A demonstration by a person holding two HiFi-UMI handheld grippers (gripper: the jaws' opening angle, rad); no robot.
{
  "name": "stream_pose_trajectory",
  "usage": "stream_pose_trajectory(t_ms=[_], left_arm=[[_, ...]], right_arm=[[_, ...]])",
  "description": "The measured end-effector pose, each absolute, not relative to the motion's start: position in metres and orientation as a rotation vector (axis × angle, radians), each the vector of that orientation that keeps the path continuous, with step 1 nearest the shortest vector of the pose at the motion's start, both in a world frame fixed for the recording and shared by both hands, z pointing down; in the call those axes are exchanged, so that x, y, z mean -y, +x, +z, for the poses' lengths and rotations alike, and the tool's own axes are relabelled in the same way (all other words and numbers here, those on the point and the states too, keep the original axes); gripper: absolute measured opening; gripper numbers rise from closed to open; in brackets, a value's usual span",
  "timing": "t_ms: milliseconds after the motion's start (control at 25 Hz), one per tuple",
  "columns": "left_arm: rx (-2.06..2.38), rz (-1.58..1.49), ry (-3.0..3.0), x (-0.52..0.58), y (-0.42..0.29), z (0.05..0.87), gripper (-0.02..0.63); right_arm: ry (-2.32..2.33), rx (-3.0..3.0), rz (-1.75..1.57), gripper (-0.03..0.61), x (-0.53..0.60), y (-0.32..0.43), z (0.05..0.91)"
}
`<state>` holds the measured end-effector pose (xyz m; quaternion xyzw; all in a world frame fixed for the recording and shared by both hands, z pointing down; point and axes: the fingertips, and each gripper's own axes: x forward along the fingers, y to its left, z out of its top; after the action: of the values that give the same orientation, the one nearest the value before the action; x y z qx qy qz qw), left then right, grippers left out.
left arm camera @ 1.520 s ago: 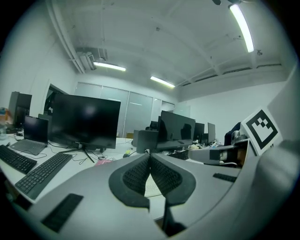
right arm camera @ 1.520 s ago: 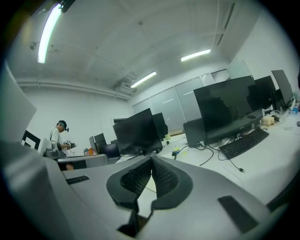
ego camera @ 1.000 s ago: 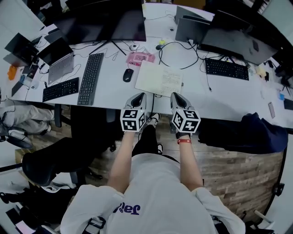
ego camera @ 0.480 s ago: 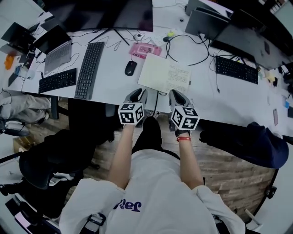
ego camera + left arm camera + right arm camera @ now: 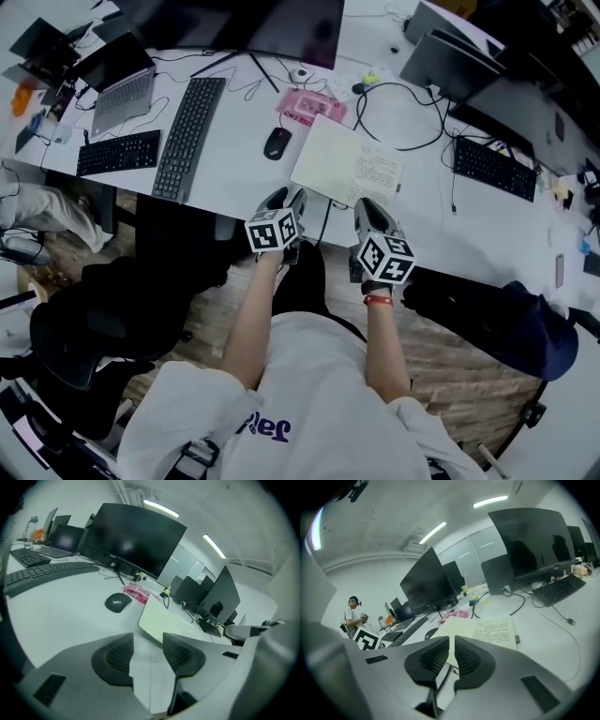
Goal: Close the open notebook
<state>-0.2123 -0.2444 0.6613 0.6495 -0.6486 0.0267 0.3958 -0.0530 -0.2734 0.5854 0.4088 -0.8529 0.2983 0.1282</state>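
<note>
The open notebook [image 5: 345,167] was seen flat on the white desk [image 5: 234,183], close to the desk's near edge. In the head view it lay at 12 o'clock from the two grippers. Its left page was blank and its right page was covered with handwriting. No part of it was gripped or touched.

The left gripper [image 5: 281,200] was held over the desk edge, at 7 o'clock from the notebook. In the left gripper view its jaws were caught opening, standing well apart [image 5: 147,645]. Only bare desk was seen between them, and the notebook's near corner [image 5: 161,618] lay just beyond them at 1 o'clock.

The right gripper [image 5: 371,212] was held at 5 o'clock from the notebook, also at the desk edge. In its own view the jaws [image 5: 452,645] were drawn almost together, with only a thin slit left and nothing caught in it. The written page [image 5: 493,632] was seen past them at 1 o'clock.

A black mouse [image 5: 277,142] was placed at 10 o'clock from the notebook, apart from it. A pink object [image 5: 310,106] lay at 11 o'clock, and a looped black cable [image 5: 405,105] at 1 o'clock. A black keyboard [image 5: 190,137] was set at 9 o'clock from the mouse.
</note>
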Motion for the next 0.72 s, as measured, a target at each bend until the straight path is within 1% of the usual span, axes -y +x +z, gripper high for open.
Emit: stream_pose_trajectory(t_ms=[120,400,480,720], left_arm=[[1.645,0.022,1.595,0.251,-0.221,0.668,0.145],[1.611,-0.025,1.591,0.261,-0.221,0.666,0.14],[1.623,-0.048,1.584,0.265,-0.224,0.665,0.08],[1.579,-0.126,1.514,0.267,-0.228,0.673,0.069]], right_arm=[[1.191,2.483,0.857,0.048,0.28,-0.053,0.585],[1.195,2.484,0.85,0.048,0.288,-0.051,0.584],[1.194,2.483,0.858,0.046,0.291,-0.052,0.585],[1.19,2.487,0.877,0.046,0.299,-0.054,0.584]])
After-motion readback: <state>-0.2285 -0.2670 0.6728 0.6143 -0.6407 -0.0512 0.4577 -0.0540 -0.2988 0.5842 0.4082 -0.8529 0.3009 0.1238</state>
